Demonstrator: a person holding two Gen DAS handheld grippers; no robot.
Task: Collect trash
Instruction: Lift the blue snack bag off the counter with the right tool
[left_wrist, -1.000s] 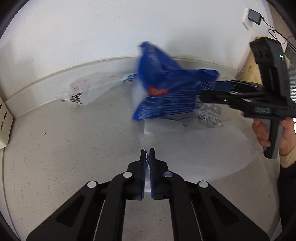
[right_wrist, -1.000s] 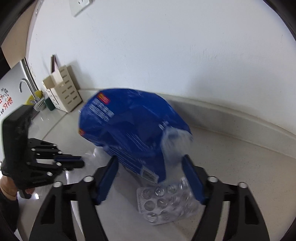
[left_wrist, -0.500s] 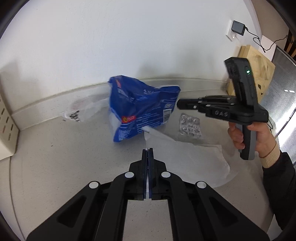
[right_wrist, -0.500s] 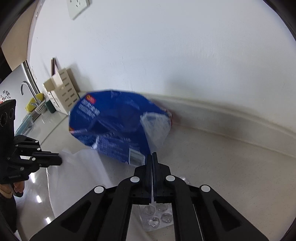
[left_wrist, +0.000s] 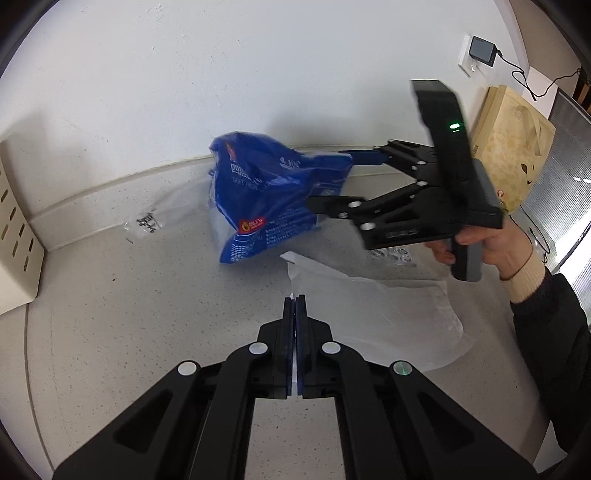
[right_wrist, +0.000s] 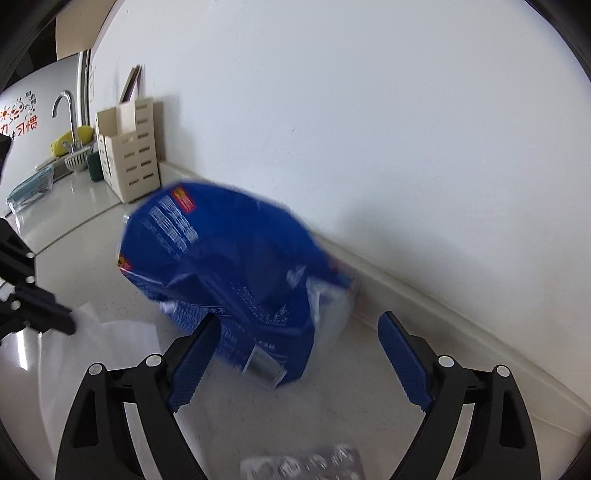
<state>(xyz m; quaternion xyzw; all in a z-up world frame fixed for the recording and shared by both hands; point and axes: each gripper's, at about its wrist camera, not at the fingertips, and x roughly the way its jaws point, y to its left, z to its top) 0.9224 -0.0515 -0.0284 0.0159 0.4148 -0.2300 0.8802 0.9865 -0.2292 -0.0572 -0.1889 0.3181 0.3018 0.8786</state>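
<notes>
A crumpled blue plastic wrapper (left_wrist: 266, 199) stands on the counter against the wall; it also shows blurred in the right wrist view (right_wrist: 229, 280). My right gripper (right_wrist: 295, 354) is open, its blue fingers either side of the wrapper's near end, not closed on it. It shows from the side in the left wrist view (left_wrist: 332, 181). My left gripper (left_wrist: 294, 306) is shut on the corner of a thin white plastic bag (left_wrist: 373, 314) lying flat on the counter. A clear blister pack (right_wrist: 306, 467) lies below the right gripper.
A clear plastic film (left_wrist: 162, 214) lies by the wall at left. A beige slotted holder (right_wrist: 129, 151) stands beside a sink and tap (right_wrist: 66, 110). A kraft paper bag (left_wrist: 513, 144) stands at the right. The wall runs close behind the wrapper.
My right gripper was shut half a second ago and has opened around the blue wrapper. The wrapper has shifted and tilted. My left gripper stays shut on the white bag.
</notes>
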